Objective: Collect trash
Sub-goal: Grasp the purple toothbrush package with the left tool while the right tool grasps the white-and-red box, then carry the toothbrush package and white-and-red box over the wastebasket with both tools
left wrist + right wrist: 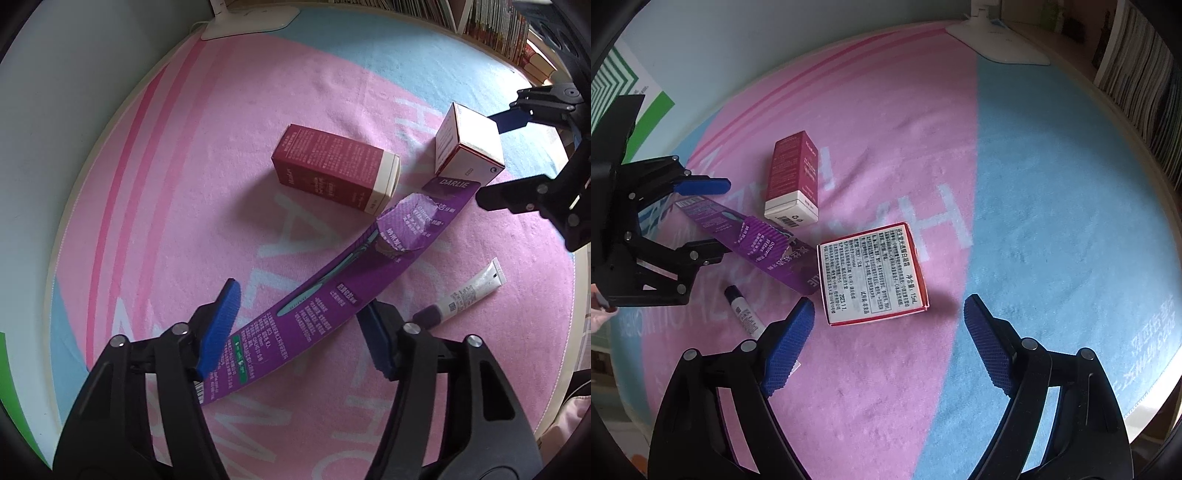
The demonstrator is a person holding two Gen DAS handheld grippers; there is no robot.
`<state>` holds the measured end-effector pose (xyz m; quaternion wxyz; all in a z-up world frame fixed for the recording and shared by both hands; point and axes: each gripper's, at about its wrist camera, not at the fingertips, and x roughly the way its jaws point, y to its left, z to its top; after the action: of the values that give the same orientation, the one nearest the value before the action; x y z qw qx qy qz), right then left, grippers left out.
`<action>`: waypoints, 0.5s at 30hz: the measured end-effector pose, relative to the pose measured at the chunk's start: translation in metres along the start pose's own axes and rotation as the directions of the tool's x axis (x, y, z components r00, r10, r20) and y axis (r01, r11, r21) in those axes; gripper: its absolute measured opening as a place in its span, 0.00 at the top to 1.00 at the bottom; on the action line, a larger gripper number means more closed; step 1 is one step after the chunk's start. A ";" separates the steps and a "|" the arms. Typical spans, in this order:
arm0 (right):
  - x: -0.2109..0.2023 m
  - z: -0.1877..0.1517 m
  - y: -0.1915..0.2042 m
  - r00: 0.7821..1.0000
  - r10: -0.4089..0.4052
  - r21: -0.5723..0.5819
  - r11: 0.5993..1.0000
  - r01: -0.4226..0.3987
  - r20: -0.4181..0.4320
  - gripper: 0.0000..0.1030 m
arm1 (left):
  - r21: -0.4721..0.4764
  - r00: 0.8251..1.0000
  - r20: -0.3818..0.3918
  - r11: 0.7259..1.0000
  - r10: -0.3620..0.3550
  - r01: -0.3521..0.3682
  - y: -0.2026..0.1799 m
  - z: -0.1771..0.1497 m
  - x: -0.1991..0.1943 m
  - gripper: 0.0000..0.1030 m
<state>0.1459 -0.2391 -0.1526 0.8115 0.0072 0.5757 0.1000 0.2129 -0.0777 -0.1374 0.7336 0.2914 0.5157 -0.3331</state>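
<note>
A long purple toothbrush package [332,280] lies curved on the pink and blue mat [184,184]. My left gripper [301,299] straddles its near end, with a blue pad close on each side. The right wrist view shows a small gap between the upper pad [701,186] and the package [764,243]. My right gripper [888,302] hovers open over a white box with red edges [871,273], one finger on either side and neither touching. A maroon box [325,166] lies beside the package. A white tube with a dark cap [461,295] lies near the left gripper.
The mat [1052,221] is round, and its rim curves near a pale wall on the left. A white lamp base [251,18] sits at its far edge. Rows of books [1137,81] line the back right.
</note>
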 end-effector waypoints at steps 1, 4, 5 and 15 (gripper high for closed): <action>0.001 0.000 0.001 1.000 -0.002 -0.005 1.000 0.002 0.000 0.30 | -0.009 1.000 -0.001 1.000 -0.022 0.022 0.001 0.001 0.001 0.54; 0.002 -0.002 0.001 1.000 -0.013 -0.011 1.000 0.013 -0.001 0.47 | -0.006 0.999 0.001 0.999 -0.042 0.042 -0.004 -0.001 -0.001 0.62; 0.001 -0.001 0.000 1.000 0.000 -0.007 1.000 0.000 -0.001 0.54 | 0.001 0.999 0.002 0.999 -0.041 0.041 -0.006 -0.002 -0.002 0.63; -0.021 -0.009 -0.006 0.999 -0.001 0.011 1.000 0.001 0.033 0.54 | 0.039 0.999 0.012 0.999 -0.032 0.032 -0.018 0.000 -0.011 0.84</action>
<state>0.1322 -0.2498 -0.1371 0.8210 0.0129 0.5627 0.0962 0.1955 -0.0866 -0.1285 0.7258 0.2951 0.5091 -0.3564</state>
